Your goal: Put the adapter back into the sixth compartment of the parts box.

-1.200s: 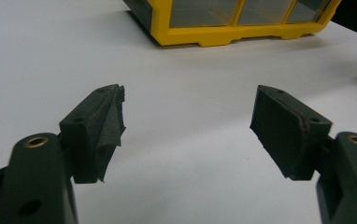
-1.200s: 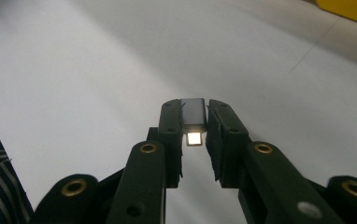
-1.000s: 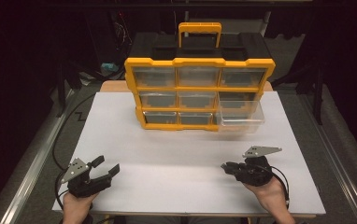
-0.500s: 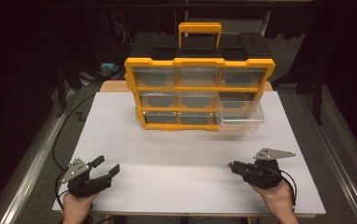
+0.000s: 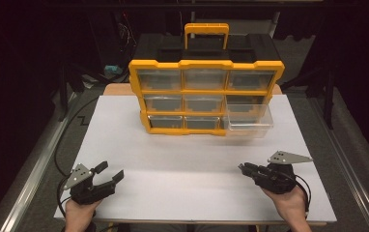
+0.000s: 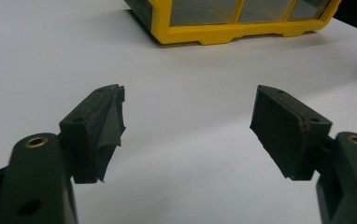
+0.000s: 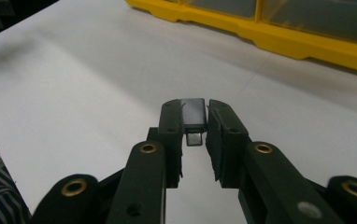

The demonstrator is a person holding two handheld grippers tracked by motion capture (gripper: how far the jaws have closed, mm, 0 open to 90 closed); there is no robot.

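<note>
Small black adapter [image 7: 193, 116] over white tabletop [image 5: 182, 159], dark room beyond.

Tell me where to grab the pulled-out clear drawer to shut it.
Take the clear drawer by its front wall, coming from the person's side with the open left gripper. It juts out of the yellow organizer at lower right, so that wall stands free.
</note>
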